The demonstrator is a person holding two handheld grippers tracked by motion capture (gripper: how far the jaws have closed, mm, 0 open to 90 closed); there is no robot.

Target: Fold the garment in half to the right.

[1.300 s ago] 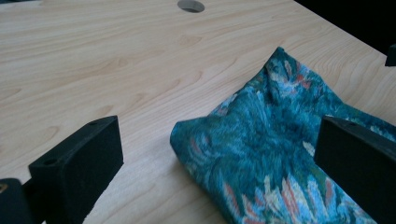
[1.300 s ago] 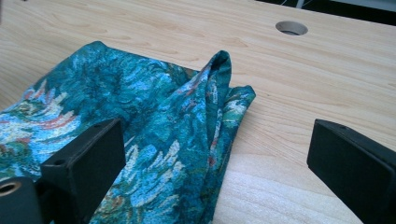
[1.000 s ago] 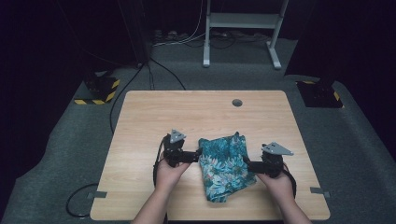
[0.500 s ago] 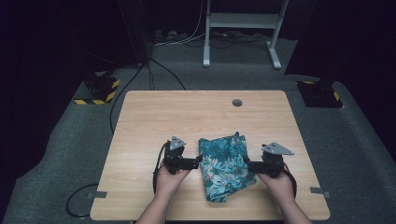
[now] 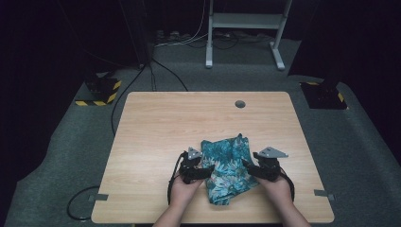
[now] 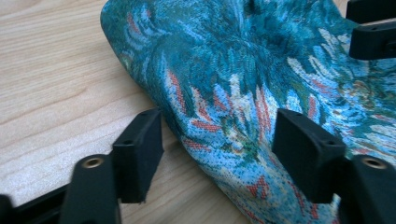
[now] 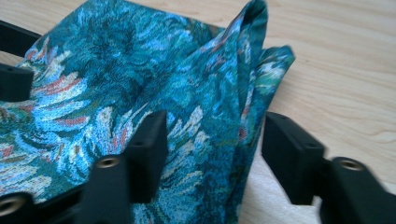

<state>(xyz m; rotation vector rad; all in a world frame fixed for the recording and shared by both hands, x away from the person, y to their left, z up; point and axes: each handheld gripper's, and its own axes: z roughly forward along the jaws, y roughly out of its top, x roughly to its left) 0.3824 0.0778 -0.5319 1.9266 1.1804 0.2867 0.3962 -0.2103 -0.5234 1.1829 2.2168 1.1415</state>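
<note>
A crumpled teal floral cloth [image 5: 227,171] lies on the wooden table [image 5: 189,123] near its front edge. My left gripper [image 5: 205,172] sits at the cloth's left edge, my right gripper [image 5: 248,168] at its right edge, each held by a hand. In the left gripper view the left gripper [image 6: 217,140] straddles a raised fold of the cloth [image 6: 243,70]. Its jaws have just been closing and still stand apart. In the right gripper view the right gripper [image 7: 212,144] straddles the cloth's [image 7: 140,70] folded edge. It has also been closing, and one jaw is clear of the fabric.
A round grommet hole [image 5: 240,103] sits at the table's back middle. The table's front edge lies just under the hands. On the floor are cables [image 5: 156,71], two yellow-and-black striped bases [image 5: 99,92] and a white stand frame [image 5: 246,21] behind.
My left gripper has moved right and down onto the cloth's left edge. Both grippers' jaws stand narrower around the cloth. The right hand has stayed in place.
</note>
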